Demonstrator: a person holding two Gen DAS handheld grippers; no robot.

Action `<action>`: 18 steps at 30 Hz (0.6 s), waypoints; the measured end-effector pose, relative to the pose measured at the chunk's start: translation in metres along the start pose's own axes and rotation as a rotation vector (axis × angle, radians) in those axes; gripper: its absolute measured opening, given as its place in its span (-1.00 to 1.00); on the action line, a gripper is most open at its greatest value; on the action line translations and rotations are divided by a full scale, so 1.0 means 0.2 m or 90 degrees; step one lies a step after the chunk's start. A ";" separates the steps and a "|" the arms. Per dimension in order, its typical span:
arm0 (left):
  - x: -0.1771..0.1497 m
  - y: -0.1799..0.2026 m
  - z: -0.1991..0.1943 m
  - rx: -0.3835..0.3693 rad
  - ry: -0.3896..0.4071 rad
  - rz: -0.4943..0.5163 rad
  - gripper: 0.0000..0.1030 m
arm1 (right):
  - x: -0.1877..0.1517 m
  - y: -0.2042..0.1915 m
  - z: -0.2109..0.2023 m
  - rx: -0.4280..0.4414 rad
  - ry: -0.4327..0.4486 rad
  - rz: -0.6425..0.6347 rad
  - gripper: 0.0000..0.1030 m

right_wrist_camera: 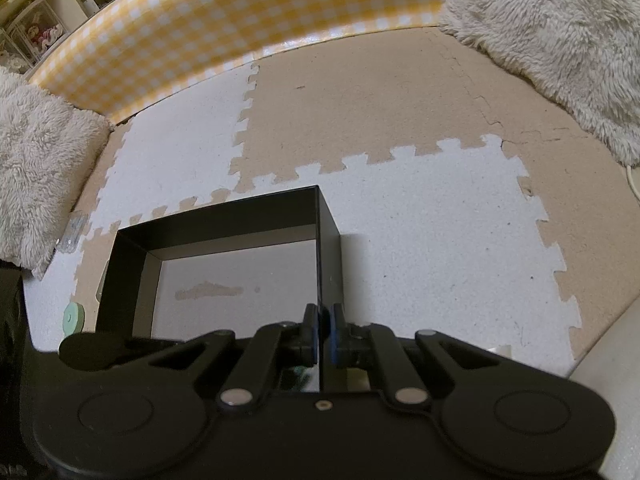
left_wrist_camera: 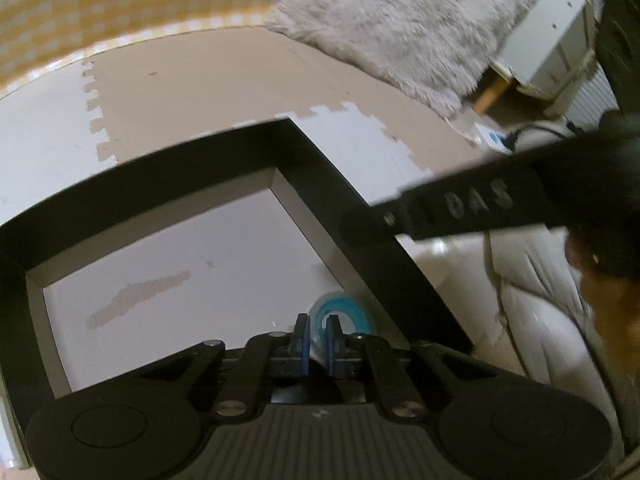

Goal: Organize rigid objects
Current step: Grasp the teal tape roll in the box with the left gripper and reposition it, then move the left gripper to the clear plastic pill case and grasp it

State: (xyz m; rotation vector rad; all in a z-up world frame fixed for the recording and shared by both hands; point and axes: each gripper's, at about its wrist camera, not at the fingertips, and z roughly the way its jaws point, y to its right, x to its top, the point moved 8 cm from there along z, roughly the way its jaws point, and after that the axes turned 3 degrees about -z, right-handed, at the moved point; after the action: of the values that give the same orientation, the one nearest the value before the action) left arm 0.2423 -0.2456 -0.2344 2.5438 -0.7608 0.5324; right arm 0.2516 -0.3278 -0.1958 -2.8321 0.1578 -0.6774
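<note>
On the foam puzzle-mat floor [right_wrist_camera: 440, 220] — black open-top box [right_wrist_camera: 328, 248], pale inside, stained base. Right gripper [right_wrist_camera: 325, 334]: fingers clamped on the box's right wall at its near end. Left gripper [left_wrist_camera: 318, 340]: fingers closed on a blue-and-white tape roll [left_wrist_camera: 344, 312], held inside the box at its near right corner. Far edge — yellow gingham panel [right_wrist_camera: 240, 16]; shaggy grey rug [right_wrist_camera: 560, 40] far right.

The blue roll [left_wrist_camera: 340, 316] is blurring near the box's right wall [left_wrist_camera: 352, 216], its near part hiding behind the left gripper [left_wrist_camera: 318, 334]. The right gripper [right_wrist_camera: 323, 334] is covering the box's near edge. A small mint-green disc [right_wrist_camera: 74, 318] left of the box is staying too small to identify.
</note>
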 end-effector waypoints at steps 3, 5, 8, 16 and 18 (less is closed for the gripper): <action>-0.01 0.01 -0.03 -0.002 0.002 -0.005 -0.66 | 0.00 0.00 0.00 0.000 0.000 -0.001 -0.87; -0.01 0.02 -0.07 0.004 0.010 -0.010 -0.31 | 0.00 0.00 0.00 0.000 0.000 0.000 -0.87; 0.00 0.02 -0.13 0.009 0.025 -0.020 0.00 | 0.00 0.00 0.00 0.001 0.000 0.000 -0.87; 0.00 0.01 -0.37 0.020 0.078 -0.050 0.79 | 0.00 0.00 0.00 0.001 0.000 -0.002 -0.87; 0.00 -0.01 -0.43 0.031 0.090 -0.060 0.93 | 0.00 0.00 0.00 0.002 0.000 -0.003 -0.87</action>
State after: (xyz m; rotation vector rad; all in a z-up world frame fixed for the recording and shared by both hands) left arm 0.2233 -0.2017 -0.1640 2.5390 -0.5825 0.6981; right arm 0.2511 -0.3275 -0.1967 -2.8303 0.1509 -0.6789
